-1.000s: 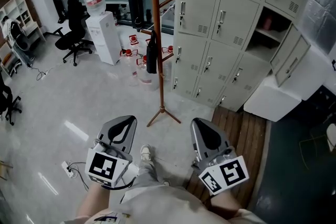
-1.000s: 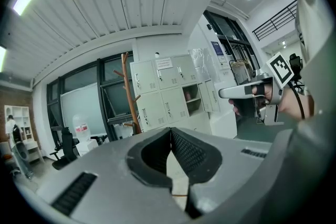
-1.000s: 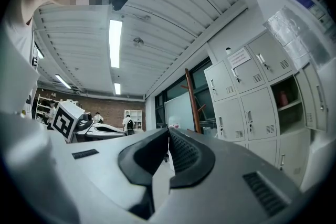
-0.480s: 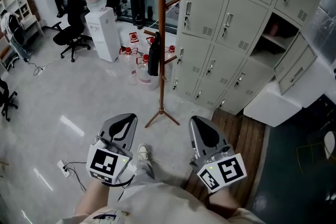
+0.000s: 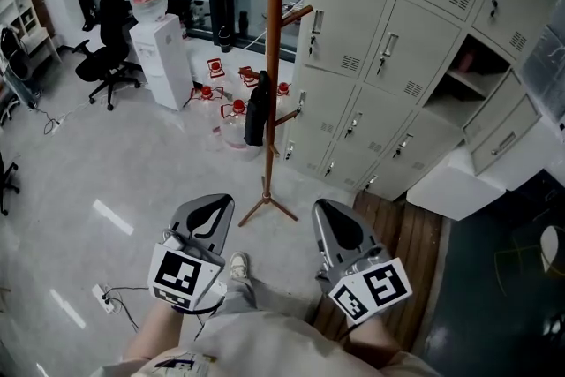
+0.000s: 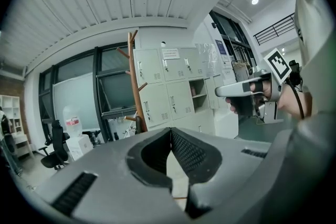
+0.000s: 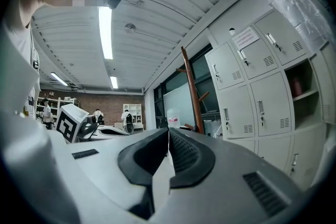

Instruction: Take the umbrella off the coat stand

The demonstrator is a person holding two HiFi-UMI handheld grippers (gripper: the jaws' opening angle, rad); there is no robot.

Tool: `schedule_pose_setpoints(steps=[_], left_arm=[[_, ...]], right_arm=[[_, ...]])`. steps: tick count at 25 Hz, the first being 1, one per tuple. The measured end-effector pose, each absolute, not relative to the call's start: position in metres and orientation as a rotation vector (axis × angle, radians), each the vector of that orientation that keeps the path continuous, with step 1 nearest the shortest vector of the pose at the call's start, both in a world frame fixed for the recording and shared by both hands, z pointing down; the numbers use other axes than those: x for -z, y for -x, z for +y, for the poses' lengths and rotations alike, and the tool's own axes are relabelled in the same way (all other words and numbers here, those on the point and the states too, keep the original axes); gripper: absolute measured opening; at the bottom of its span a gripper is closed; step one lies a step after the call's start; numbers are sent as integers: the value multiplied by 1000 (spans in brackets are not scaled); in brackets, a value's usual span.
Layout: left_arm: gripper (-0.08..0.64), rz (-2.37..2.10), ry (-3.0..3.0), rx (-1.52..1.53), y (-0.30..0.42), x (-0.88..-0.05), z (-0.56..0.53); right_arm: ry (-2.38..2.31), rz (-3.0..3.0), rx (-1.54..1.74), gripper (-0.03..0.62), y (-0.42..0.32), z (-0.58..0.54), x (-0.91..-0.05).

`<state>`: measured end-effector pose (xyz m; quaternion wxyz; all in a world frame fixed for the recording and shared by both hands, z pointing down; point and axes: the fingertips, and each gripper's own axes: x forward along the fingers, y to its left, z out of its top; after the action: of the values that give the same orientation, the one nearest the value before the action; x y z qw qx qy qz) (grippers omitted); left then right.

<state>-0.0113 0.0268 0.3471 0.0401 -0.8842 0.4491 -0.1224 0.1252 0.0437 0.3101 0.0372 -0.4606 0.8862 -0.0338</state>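
Approach step. My left claw (image 5: 214, 202) and right claw (image 5: 327, 207) are clenched, empty; the umbrella (image 5: 256, 109) hangs from a low peg of the coat stand (image 5: 274, 31) ahead. Next: close in, open one claw.

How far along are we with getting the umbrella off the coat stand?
Nothing is done yet: the umbrella hangs on the coat stand. In hand: nothing; the left gripper and right gripper are short of the stand, jaws shut and empty. Left: close in, open jaws, grip the umbrella, lift it off.
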Motion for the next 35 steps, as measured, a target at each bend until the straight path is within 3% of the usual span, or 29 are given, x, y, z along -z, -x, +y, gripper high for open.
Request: schedule_pose_setpoints(steps=[19, 35], left_arm=[[8, 1332, 2785, 349, 77, -349, -155], [8, 1167, 2783, 252, 114, -332, -231]], right_arm=[[1521, 2787, 119, 8, -53, -132, -314], [1668, 2679, -116, 8, -18, -207, -282]])
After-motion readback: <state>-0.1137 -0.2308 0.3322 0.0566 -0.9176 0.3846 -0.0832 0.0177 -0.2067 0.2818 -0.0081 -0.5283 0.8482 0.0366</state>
